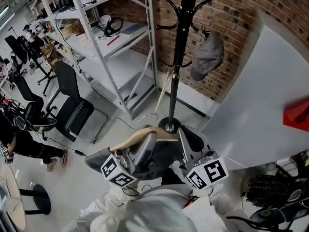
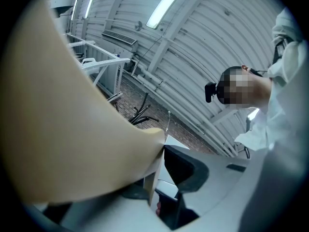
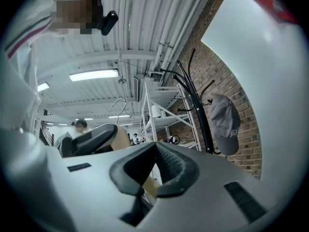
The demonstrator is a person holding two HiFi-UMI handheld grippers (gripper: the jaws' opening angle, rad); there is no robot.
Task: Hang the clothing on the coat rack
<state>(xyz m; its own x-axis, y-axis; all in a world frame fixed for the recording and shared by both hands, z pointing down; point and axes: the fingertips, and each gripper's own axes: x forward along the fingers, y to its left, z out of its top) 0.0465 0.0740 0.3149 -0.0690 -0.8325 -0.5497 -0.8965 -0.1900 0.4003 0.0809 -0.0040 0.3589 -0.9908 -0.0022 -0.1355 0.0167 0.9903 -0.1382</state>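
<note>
A black coat rack [image 1: 177,57] stands against the brick wall, and a grey cap [image 1: 207,54] hangs on one of its hooks. Below its base I hold a wooden hanger [image 1: 140,135] with a metal hook [image 1: 147,116]. My left gripper [image 1: 147,144] is shut on the hanger [image 2: 72,129], which fills the left of the left gripper view. My right gripper [image 1: 188,139] is beside it, and its jaws [image 3: 155,146] are closed over a beige piece of the hanger [image 3: 152,185]. White cloth [image 1: 149,209] bunches under both grippers. The cap [image 3: 227,124] and rack [image 3: 198,110] also show in the right gripper view.
White metal shelving [image 1: 125,42] stands left of the rack. A black chair [image 1: 72,105] is on the floor further left. A large white surface [image 1: 260,105] with a red object [image 1: 297,115] rises at the right. People work at the far left.
</note>
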